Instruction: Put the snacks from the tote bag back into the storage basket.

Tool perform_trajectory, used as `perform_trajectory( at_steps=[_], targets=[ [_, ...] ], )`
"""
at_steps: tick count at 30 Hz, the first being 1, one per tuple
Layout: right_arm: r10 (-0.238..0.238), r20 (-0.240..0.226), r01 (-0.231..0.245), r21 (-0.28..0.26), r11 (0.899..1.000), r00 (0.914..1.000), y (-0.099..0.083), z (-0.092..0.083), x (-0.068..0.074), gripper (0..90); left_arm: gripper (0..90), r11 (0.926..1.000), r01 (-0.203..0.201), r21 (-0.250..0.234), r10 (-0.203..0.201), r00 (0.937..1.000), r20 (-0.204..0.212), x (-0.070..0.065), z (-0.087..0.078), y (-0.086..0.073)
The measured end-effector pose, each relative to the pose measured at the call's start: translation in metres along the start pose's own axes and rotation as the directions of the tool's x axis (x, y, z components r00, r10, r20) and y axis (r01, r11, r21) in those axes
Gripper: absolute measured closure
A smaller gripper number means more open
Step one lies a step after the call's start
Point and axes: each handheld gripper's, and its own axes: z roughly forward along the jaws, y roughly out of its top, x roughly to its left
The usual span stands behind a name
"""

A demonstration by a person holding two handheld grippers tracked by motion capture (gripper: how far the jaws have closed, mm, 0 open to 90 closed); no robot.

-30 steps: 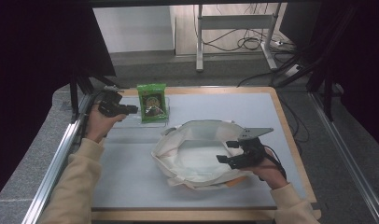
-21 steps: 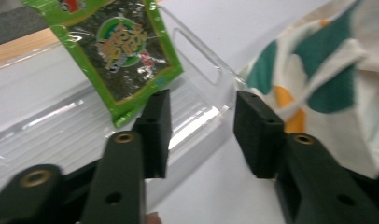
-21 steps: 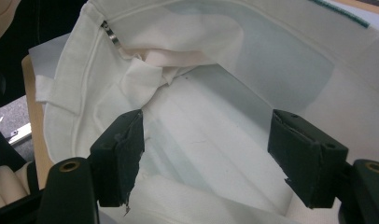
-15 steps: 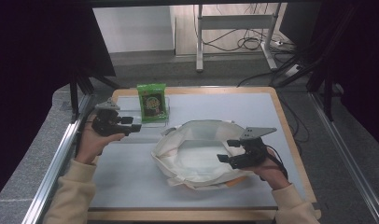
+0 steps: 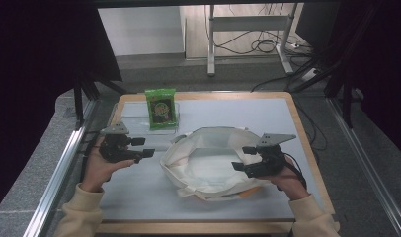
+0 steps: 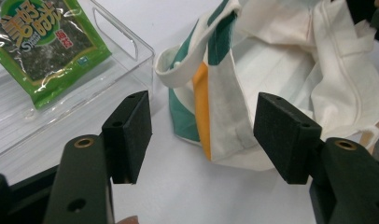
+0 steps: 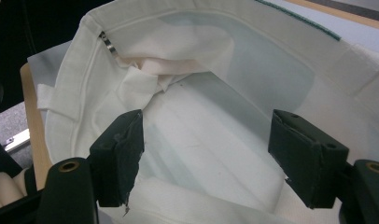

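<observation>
A green snack packet (image 5: 160,105) stands in a clear plastic tray (image 5: 165,127) at the back of the table. A white tote bag (image 5: 208,165) lies open in the middle; its handle (image 6: 206,79) has green and orange stripes. My left gripper (image 5: 145,147) hovers left of the bag and in front of the tray. Its jaws have just been opening and hold nothing. In the left gripper view the gripper (image 6: 201,135) points at the bag handle, with the packet (image 6: 43,44) up to the left. My right gripper (image 5: 242,158) is open at the bag's right rim, facing into the bag's inside (image 7: 211,116).
A pale blue mat (image 5: 238,113) covers the wooden table (image 5: 297,128). Metal rails (image 5: 65,163) run along both sides. Beyond the far edge are floor cables and a metal stand (image 5: 248,24). Bare mat lies in front of the bag and at the back right.
My left gripper has drawn back from the packet in the tray toward the person, with its jaws wider apart. The packet stays standing in the tray. The right gripper has not moved.
</observation>
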Motion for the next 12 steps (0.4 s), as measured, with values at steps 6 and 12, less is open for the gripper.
perform_trajectory(
  at_steps=[6, 12],
  targets=[
    [-0.001, 0.004, 0.001, -0.002, 1.0, 1.0, 0.0001, -0.0009, -0.0025, 27.2, 36.1, 1.0, -0.004, 0.007, 0.004, 1.0, -0.002, -0.0015, 0.0022, -0.0011],
    [-0.004, -0.002, 0.004, -0.014, 1.0, 1.0, 0.0009, -0.0032, -0.0022, 27.1, 32.8, 0.9998, 0.002, 0.018, -0.002, 1.0, -0.007, -0.0003, 0.0063, -0.0005]
  ],
)
